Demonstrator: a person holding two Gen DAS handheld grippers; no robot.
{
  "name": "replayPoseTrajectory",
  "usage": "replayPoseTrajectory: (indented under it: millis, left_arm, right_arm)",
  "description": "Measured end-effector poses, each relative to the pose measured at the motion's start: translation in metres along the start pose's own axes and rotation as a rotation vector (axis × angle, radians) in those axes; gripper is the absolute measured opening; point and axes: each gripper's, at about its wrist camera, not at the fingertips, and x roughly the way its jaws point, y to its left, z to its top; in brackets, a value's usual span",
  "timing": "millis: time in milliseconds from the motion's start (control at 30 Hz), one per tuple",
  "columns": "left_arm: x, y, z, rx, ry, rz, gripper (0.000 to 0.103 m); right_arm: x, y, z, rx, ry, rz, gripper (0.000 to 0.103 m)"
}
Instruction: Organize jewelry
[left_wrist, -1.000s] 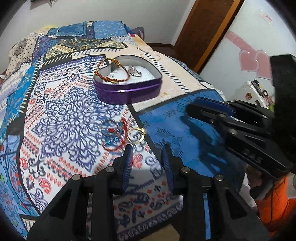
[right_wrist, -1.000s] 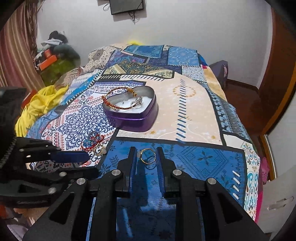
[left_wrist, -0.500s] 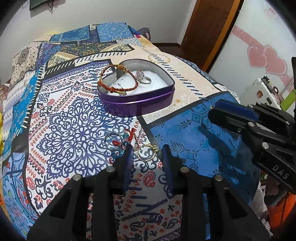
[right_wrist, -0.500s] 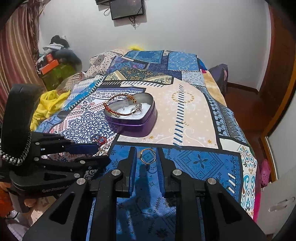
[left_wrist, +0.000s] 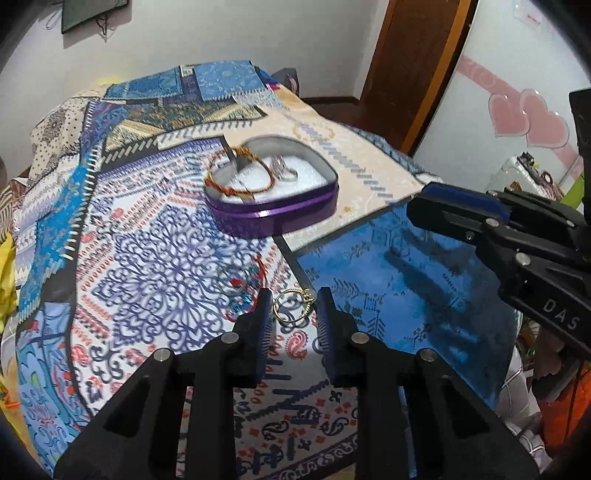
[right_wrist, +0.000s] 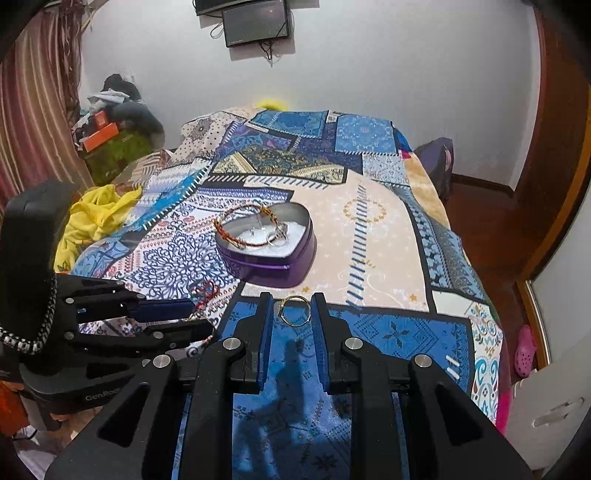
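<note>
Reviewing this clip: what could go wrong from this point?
The right gripper pinches the gold ring only at its fingertips; it might slip onto the busy bedspread. The left gripper straddles a second gold ring beside tangled bracelets; closing there might snag them.

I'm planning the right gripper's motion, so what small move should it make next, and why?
Probably ease forward over the purple heart tin. The right gripper appears to pinch a gold ring between its fingertips above the bedspread, and the open tin, already holding a bracelet, sits just ahead. The left gripper seems to hold a second ring.
</note>
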Motion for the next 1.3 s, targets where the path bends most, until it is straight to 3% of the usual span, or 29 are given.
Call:
replayPoseTrajectory:
  millis: [600, 1300]
  left_arm:
    - [-0.046, 0.02, 0.048, -0.019, -0.193, 0.032, 0.023]
    - [-0.001, 0.044, 0.073, -0.039, -0.147, -0.008, 0.023]
  right_arm:
    - [-0.001, 0.008, 0.037, 0.0, -0.093, 0.014, 0.019]
    - [0.051, 0.005, 0.045, -0.006, 0.004, 0.071, 0.019]
